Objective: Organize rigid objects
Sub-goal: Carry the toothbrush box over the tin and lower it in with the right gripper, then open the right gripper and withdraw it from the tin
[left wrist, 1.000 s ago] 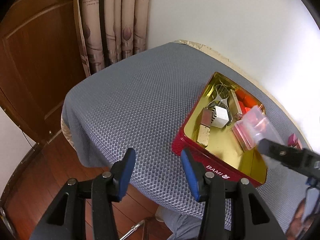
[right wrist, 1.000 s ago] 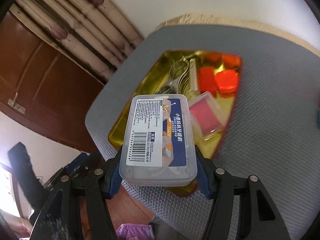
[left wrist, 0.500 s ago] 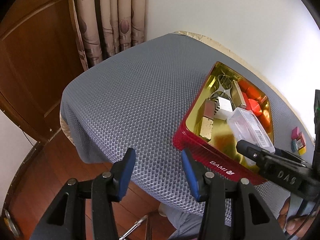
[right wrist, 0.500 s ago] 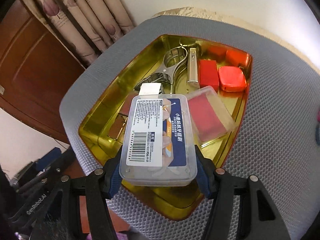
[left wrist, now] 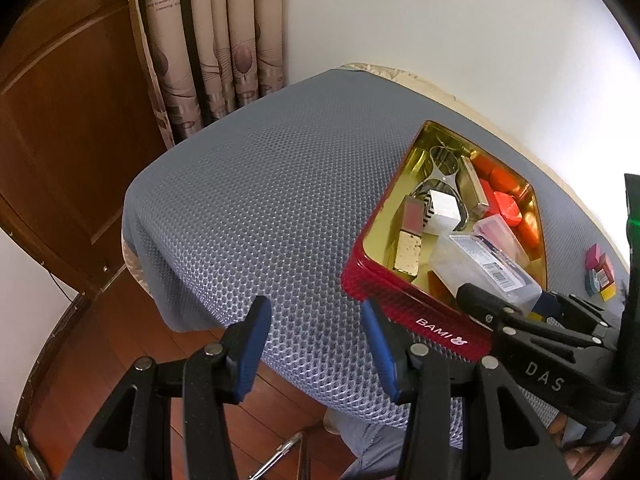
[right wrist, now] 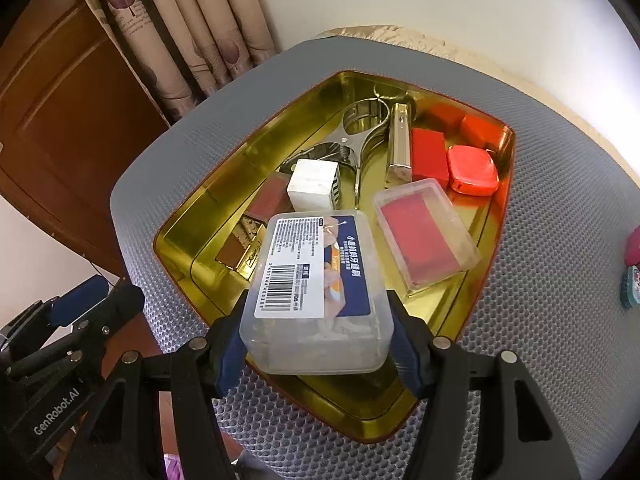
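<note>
Presently, the clear plastic lidded box with a barcode and blue printed label (right wrist: 316, 284) is pinched by its two long sides between the blue pads of the right gripper (right wrist: 316, 344). It sits over the near part of the gold-lined tin with red outer walls (right wrist: 192, 216), tilted slightly; whether its underside touches the tin floor cannot be told. From the left wrist view the same box (left wrist: 486, 268) lies at the near right end of the tin (left wrist: 404, 300), with the right gripper (left wrist: 516, 312) reaching in from the right.

Inside the tin, just right of the held box, lies a clear shallow case with a red insert (right wrist: 424, 236). Farther in are a white cube (right wrist: 314, 184), a steel pair of pliers-like clippers (right wrist: 360, 136), a slim metal bar (right wrist: 400, 148), a red rectangular block (right wrist: 430, 156) and a rounded orange-red case (right wrist: 474, 170). Flat brown and speckled tiles (right wrist: 244, 236) lie at the left.

The left gripper (left wrist: 316, 344) hangs spread apart and empty over the near edge of the grey mesh-covered surface (left wrist: 260, 200), left of the tin. Small coloured blocks (left wrist: 600, 272) rest on the mesh, right of the tin and apart from it.
</note>
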Action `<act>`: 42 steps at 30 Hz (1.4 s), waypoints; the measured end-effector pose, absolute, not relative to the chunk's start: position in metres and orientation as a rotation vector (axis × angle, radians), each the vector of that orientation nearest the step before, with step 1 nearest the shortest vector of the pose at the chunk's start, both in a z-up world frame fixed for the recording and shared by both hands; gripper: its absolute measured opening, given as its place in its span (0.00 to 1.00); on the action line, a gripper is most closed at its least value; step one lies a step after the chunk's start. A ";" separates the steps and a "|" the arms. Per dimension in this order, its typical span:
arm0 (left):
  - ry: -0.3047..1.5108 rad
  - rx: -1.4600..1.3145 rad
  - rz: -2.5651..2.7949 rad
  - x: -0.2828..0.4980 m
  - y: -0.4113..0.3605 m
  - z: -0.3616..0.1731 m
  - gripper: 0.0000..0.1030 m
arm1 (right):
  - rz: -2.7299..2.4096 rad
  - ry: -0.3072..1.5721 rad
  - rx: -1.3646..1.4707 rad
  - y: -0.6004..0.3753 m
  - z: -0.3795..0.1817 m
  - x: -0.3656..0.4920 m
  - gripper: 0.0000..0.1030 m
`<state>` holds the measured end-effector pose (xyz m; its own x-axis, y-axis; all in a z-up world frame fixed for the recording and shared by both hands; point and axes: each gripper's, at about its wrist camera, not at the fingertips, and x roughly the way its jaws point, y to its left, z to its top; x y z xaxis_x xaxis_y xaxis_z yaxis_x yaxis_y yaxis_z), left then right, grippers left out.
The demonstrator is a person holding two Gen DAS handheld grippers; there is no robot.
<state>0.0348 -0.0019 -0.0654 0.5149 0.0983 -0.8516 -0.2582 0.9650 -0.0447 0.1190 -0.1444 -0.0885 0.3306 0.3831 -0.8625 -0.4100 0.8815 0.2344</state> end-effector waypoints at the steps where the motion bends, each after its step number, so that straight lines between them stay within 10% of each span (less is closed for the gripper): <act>1: 1.007 -0.172 0.215 0.034 -0.002 -0.065 0.47 | 0.516 1.112 -0.020 -0.146 -0.087 0.118 0.58; 42: 0.990 -0.126 0.213 0.029 -0.014 -0.063 0.47 | 0.514 0.994 0.263 -0.252 -0.061 0.087 0.50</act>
<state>0.0292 -0.0140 -0.0627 0.5299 0.1210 -0.8394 -0.2355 0.9718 -0.0086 0.0871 -0.2516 -0.0609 0.4397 0.5250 -0.7288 -0.2912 0.8509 0.4372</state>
